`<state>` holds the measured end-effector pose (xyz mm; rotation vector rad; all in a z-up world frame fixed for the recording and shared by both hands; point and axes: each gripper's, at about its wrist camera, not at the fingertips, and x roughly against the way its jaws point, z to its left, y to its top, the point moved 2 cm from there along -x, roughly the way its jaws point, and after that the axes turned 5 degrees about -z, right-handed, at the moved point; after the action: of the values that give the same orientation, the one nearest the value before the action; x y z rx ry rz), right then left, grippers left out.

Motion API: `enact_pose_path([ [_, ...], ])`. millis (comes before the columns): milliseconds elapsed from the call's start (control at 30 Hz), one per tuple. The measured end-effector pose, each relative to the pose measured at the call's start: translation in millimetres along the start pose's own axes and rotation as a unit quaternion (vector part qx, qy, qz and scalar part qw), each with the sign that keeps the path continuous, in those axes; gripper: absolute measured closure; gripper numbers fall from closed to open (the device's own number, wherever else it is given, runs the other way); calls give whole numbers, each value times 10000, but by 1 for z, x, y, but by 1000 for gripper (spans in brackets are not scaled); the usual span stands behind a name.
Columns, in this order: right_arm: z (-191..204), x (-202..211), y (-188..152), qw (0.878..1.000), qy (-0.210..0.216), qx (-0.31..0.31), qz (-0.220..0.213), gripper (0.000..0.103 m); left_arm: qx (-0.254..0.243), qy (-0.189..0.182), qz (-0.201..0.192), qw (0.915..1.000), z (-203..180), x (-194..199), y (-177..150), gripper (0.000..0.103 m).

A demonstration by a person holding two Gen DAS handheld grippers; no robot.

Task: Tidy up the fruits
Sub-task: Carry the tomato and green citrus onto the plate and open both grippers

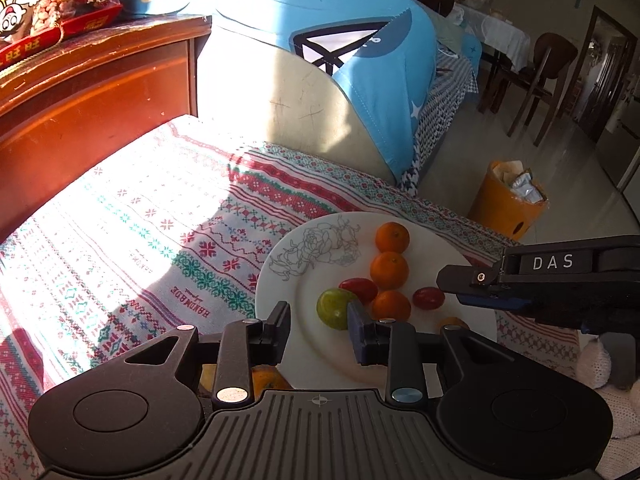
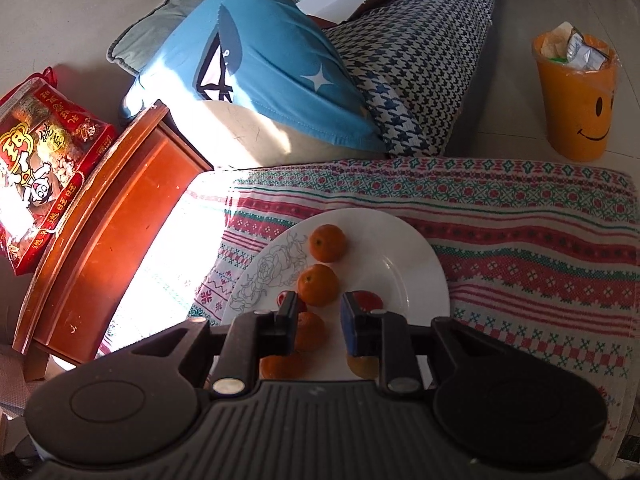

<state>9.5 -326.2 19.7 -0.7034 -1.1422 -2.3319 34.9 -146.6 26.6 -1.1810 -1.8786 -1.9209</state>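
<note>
A white plate (image 1: 320,344) with a drawn flower sits on the patterned cloth. On it lie small oranges in a row (image 1: 389,271), a green round fruit (image 1: 335,308) and two red cherry tomatoes (image 1: 428,298). My left gripper (image 1: 319,326) is open above the plate's near side, with the green fruit just past its fingertips. An orange fruit (image 1: 269,380) shows under its left finger. In the right wrist view the plate (image 2: 404,256) holds the oranges (image 2: 318,285). My right gripper (image 2: 318,320) is open and empty, hovering over the orange row.
The cloth (image 1: 160,240) covers a low table. A red wooden cabinet (image 1: 92,92) with a red snack bag (image 2: 40,160) stands at the left. A sofa with a blue cushion (image 2: 260,72) lies behind. An orange smiley bin (image 2: 580,100) stands on the floor.
</note>
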Motion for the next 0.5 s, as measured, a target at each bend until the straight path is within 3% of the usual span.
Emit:
enact_pose_path([
  [500, 41, 9, -33, 9982, 407, 415, 136, 77, 69, 68, -34, 9999, 34, 34, 4, 64],
])
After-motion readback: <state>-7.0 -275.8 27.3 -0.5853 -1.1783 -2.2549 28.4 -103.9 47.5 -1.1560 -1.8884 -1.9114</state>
